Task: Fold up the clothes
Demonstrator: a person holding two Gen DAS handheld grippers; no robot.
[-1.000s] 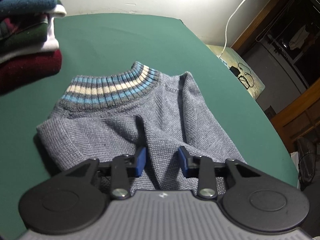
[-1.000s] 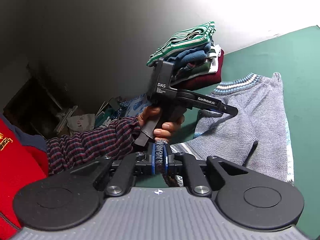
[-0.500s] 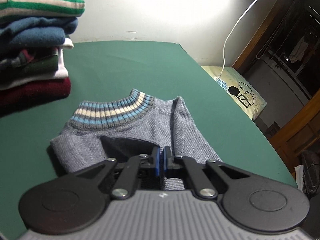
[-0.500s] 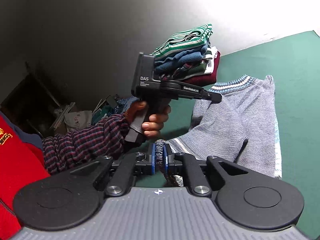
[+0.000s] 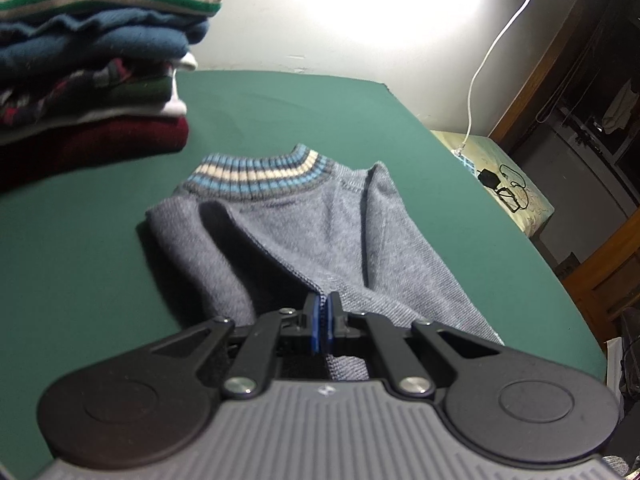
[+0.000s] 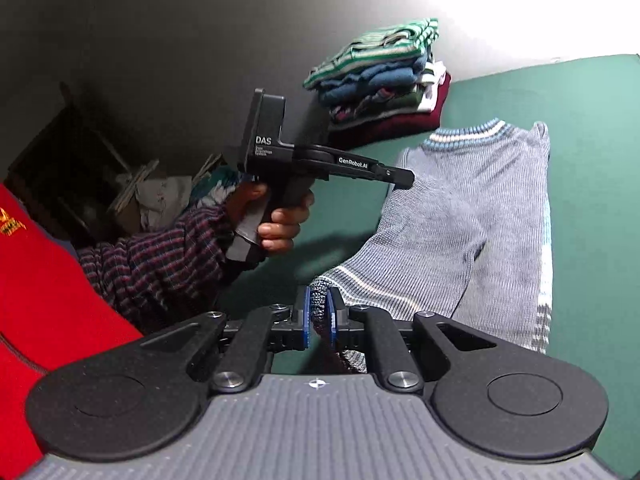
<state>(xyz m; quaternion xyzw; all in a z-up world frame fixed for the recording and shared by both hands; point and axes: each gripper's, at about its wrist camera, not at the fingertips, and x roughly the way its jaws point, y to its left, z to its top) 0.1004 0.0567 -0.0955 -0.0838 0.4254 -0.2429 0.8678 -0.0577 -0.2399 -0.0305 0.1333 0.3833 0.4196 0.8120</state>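
Observation:
A grey knit sweater [image 5: 328, 232] with a blue and cream striped collar lies on the green table [image 5: 300, 112]. It also shows in the right wrist view [image 6: 472, 216]. My left gripper [image 5: 322, 320] is shut on a fold of the sweater's left side and holds it lifted. In the right wrist view the left gripper [image 6: 404, 178] hangs over the sweater's left edge. My right gripper [image 6: 319, 316] is shut on the sweater's striped cuff or hem end [image 6: 320, 300], raised above the table.
A stack of folded clothes [image 5: 92, 64] stands at the far left of the table, also in the right wrist view [image 6: 384, 76]. A white cable [image 5: 492, 52] and a charger [image 5: 500, 180] lie beyond the table's right edge. A person's arm in a plaid sleeve [image 6: 160, 256] holds the left gripper.
My left gripper went from open to shut on the sweater's left fold, then lifted and drew it back. The right gripper stayed shut on the cuff or hem end.

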